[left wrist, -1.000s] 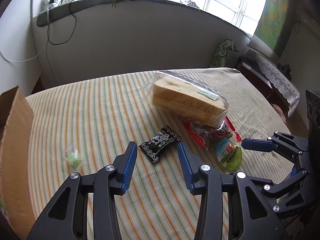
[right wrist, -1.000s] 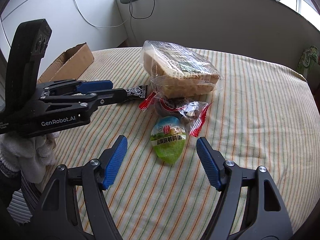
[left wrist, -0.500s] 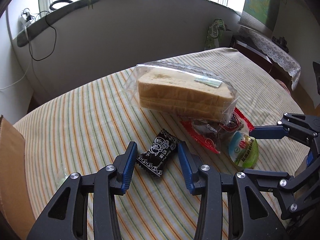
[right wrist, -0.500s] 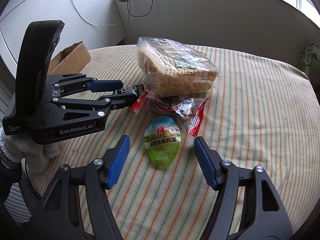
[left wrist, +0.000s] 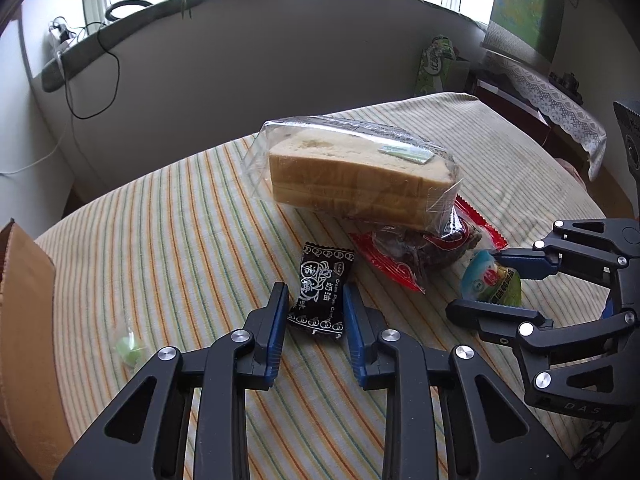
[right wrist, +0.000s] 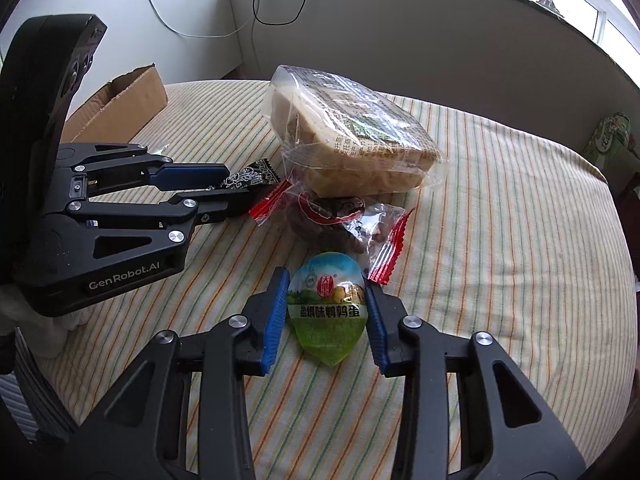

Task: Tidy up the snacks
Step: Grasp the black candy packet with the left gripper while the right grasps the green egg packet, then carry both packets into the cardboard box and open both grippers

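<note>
**Both tongs closing on snacks**

My left gripper (left wrist: 315,309) has its jaws narrow and closing around the black candy (left wrist: 322,290), which lies on the striped cloth (left wrist: 180,240). The wrapper sits between the blue pads; they stand just beside its edges, and I cannot tell whether they press on it.

My right gripper (right wrist: 327,309) is closing too, and its pads meet both sides of the egg pack (right wrist: 328,312), a green pouch lying flat on the cloth. From the left wrist view I see the same pouch (left wrist: 491,280) caught between the right gripper's fingers.

Just beyond the egg pack lies a red-ended packet (right wrist: 340,220) with dark pieces inside. The bread (right wrist: 348,148), in clear wrap, rests partly on that packet. The candy lies just left of the packet, apart from the bread.

A small green sweet (left wrist: 130,346) in clear wrap lies alone on the cloth, left of my left gripper. A cardboard box (right wrist: 116,104) stands at the cloth's left edge, open at the top.
</note>
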A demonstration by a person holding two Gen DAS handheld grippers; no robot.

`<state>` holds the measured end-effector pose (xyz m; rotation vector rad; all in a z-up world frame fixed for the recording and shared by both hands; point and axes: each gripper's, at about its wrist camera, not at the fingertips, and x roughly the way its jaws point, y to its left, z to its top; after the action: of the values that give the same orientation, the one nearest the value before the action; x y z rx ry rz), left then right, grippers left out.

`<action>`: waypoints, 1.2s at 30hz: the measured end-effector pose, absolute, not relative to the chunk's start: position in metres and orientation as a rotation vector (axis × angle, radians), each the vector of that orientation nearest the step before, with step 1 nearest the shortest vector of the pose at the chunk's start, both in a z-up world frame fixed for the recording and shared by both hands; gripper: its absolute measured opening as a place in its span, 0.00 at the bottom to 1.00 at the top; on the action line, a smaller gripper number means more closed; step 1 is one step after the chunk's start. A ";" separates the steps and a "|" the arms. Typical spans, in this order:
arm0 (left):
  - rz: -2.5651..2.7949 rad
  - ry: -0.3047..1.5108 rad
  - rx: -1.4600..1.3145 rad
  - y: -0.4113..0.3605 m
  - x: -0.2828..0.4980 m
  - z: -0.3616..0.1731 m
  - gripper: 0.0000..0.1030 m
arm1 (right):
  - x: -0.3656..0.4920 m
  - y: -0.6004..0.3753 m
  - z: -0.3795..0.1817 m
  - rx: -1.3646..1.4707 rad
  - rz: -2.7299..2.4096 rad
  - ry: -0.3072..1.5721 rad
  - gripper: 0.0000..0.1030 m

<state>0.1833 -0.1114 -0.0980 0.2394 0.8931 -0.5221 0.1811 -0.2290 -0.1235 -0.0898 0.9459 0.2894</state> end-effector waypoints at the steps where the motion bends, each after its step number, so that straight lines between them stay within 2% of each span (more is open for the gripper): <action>1: -0.519 0.890 0.232 -0.110 0.181 -0.097 0.25 | 0.178 -0.230 -0.123 -0.079 0.295 0.946 0.36; 20: -0.460 0.772 0.078 -0.071 0.132 -0.060 0.25 | 0.123 -0.246 -0.081 0.001 0.320 0.865 0.36; 36: -0.422 0.693 0.046 -0.046 0.100 -0.035 0.25 | 0.113 -0.201 -0.061 -0.035 0.381 0.830 0.36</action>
<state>0.1001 -0.0456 -0.0349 0.0463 0.6930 -0.4221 0.1133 -0.2013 -0.0606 -0.0348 0.8296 0.3813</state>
